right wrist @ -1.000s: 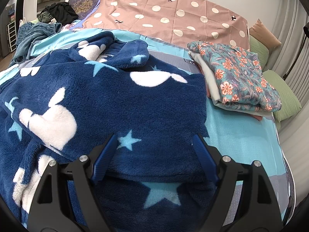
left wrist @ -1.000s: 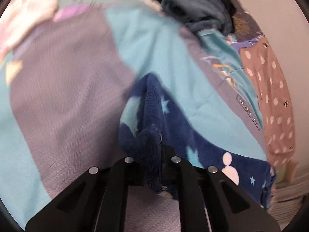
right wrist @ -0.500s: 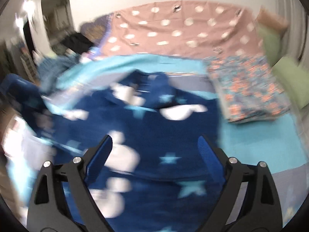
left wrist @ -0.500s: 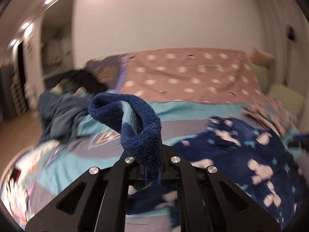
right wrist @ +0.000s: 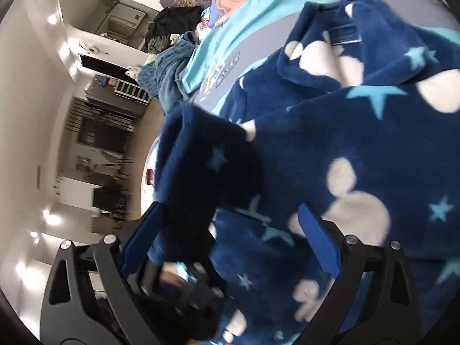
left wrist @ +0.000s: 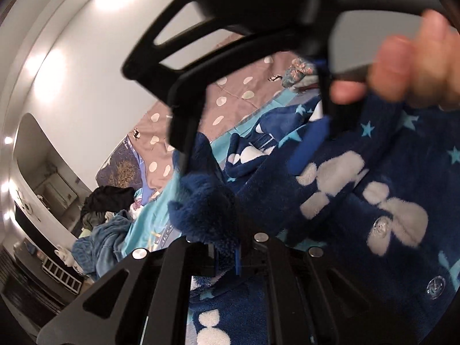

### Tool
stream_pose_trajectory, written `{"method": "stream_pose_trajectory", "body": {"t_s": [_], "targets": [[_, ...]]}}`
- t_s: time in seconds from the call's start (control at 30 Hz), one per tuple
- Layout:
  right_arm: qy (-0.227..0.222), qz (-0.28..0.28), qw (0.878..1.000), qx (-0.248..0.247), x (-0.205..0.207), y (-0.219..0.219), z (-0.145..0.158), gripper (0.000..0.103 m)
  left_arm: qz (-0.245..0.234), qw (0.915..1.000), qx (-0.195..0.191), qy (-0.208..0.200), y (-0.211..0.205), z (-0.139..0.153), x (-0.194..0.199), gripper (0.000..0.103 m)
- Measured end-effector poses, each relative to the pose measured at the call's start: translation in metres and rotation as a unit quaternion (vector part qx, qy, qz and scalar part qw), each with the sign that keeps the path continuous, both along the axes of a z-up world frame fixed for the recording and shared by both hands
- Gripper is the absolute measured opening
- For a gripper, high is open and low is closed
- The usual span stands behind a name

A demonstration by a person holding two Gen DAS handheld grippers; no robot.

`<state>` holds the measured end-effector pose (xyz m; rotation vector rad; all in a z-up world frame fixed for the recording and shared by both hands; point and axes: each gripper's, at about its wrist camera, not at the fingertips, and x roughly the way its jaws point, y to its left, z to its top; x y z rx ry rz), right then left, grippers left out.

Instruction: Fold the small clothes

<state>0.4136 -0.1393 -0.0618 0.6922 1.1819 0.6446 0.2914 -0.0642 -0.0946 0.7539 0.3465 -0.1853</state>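
A navy fleece garment [left wrist: 359,207] with white shapes and light-blue stars lies spread on the bed; it also fills the right wrist view [right wrist: 330,132]. My left gripper [left wrist: 227,247] is shut on a bunched fold of this fleece [left wrist: 201,210], held up above the rest. My right gripper [right wrist: 230,238] is open, its blue pads [right wrist: 319,241] wide apart over the fleece, with the lifted fold [right wrist: 201,158] at its left finger. In the left wrist view the right gripper [left wrist: 253,141] crosses the top, held by a hand [left wrist: 414,63].
The bed has a teal and grey cover [right wrist: 230,46] and a brown dotted blanket [left wrist: 230,97] behind. A heap of dark and teal clothes [left wrist: 106,218] lies at the bed's far end. A folded floral stack [left wrist: 299,72] sits far back. Room furniture [right wrist: 97,132] stands beyond the bed.
My left gripper has lifted its fleece fold up and carried it over toward the right gripper. Both views have tilted sideways. The right gripper has stayed open and come close to the left one.
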Motion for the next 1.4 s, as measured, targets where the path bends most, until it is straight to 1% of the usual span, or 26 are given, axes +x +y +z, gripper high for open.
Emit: {"method": "stream_pose_trajectory", "body": {"t_s": [0.1, 0.13, 0.23, 0.3, 0.37, 0.4, 0.43, 0.47, 0.5, 0.53, 0.6, 0.7, 0.77, 0.8, 0.87, 0.93, 1.0, 1.07, 1.13, 1.2, 1.3, 1.4], "targets": [[0.008, -0.006, 0.999, 0.041, 0.004, -0.002, 0.002, 0.096, 0.004, 0.9999, 0.013, -0.002, -0.001, -0.002, 0.0, 0.007], [0.01, -0.007, 0.999, 0.046, 0.004, -0.003, 0.003, 0.096, 0.005, 0.9998, 0.017, -0.004, -0.002, -0.003, -0.001, 0.007], [0.016, -0.004, 1.0, 0.012, 0.007, 0.001, 0.005, 0.096, 0.002, 0.9993, 0.035, -0.013, -0.004, -0.006, -0.004, 0.007], [0.027, -0.001, 1.0, 0.0, 0.008, 0.004, 0.002, 0.095, 0.0, 0.9986, 0.049, -0.02, -0.008, -0.008, -0.006, 0.007], [0.032, -0.001, 0.999, -0.023, 0.01, 0.008, 0.004, 0.088, -0.002, 0.997, 0.071, -0.03, -0.012, -0.011, -0.009, 0.007], [0.029, -0.001, 0.999, -0.031, 0.01, 0.01, 0.007, 0.076, -0.003, 0.9963, 0.079, -0.033, -0.016, -0.013, -0.011, 0.007], [0.027, -0.001, 0.999, -0.038, 0.011, 0.013, 0.007, 0.057, -0.003, 0.9955, 0.088, -0.035, -0.016, -0.014, -0.011, 0.007], [0.026, 0.001, 0.998, -0.052, 0.012, 0.015, 0.008, 0.044, -0.002, 0.995, 0.093, -0.037, -0.012, -0.012, -0.01, 0.007], [0.022, 0.002, 0.997, -0.07, 0.013, 0.016, 0.013, 0.027, -0.001, 0.9942, 0.1, -0.039, -0.013, -0.012, -0.01, 0.007], [0.012, 0.004, 0.997, -0.077, 0.013, 0.018, 0.017, 0.021, 0.001, 0.9935, 0.105, -0.045, -0.012, -0.009, -0.01, 0.007], [-0.012, 0.011, 0.996, -0.084, 0.012, 0.019, 0.028, 0.016, 0.01, 0.9934, 0.1, -0.055, -0.01, 0.002, -0.006, 0.007], [-0.056, 0.019, 0.995, -0.082, 0.013, 0.016, 0.057, 0.014, 0.025, 0.9942, 0.079, -0.069, -0.01, 0.028, 0.002, 0.007], [-0.094, 0.027, 0.991, -0.088, 0.015, 0.014, 0.086, 0.013, 0.03, 0.9938, 0.068, -0.082, -0.015, 0.048, 0.007, 0.007], [-0.105, 0.029, 0.99, -0.092, 0.017, 0.013, 0.095, 0.013, 0.031, 0.9936, 0.061, -0.09, -0.02, 0.057, 0.007, 0.007], [-0.137, 0.035, 0.985, -0.103, 0.018, 0.009, 0.122, 0.013, 0.026, 0.994, 0.045, -0.096, -0.034, 0.073, 0.003, 0.008], [-0.16, 0.045, 0.979, -0.115, 0.017, 0.001, 0.145, 0.013, 0.025, 0.9946, 0.018, -0.099, -0.047, 0.09, 0.005, 0.008], [-0.179, 0.049, 0.973, -0.135, 0.016, -0.01, 0.16, 0.013, 0.028, 0.9942, -0.005, -0.104, -0.062, 0.104, 0.01, 0.008], [-0.202, 0.065, 0.965, -0.154, 0.013, -0.023, 0.173, 0.013, 0.021, 0.9941, -0.02, -0.104, -0.086, 0.108, 0.006, 0.008], [-0.207, 0.074, 0.96, -0.175, 0.011, -0.04, 0.173, 0.013, 0.013, 0.9946, -0.033, -0.097, -0.1, 0.109, 0.008, 0.008], [-0.199, 0.076, 0.96, -0.179, 0.012, -0.055, 0.167, 0.013, 0.005, 0.9956, -0.045, -0.081, -0.114, 0.105, 0.008, 0.008], [-0.169, 0.065, 0.968, -0.175, 0.017, -0.088, 0.141, 0.013, -0.006, 0.9971, -0.061, -0.044, -0.133, 0.09, 0.008, 0.008], [-0.143, 0.053, 0.976, -0.155, 0.017, -0.109, 0.109, 0.013, -0.015, 0.9982, -0.057, -0.016, -0.147, 0.069, 0.007, 0.008]]}}
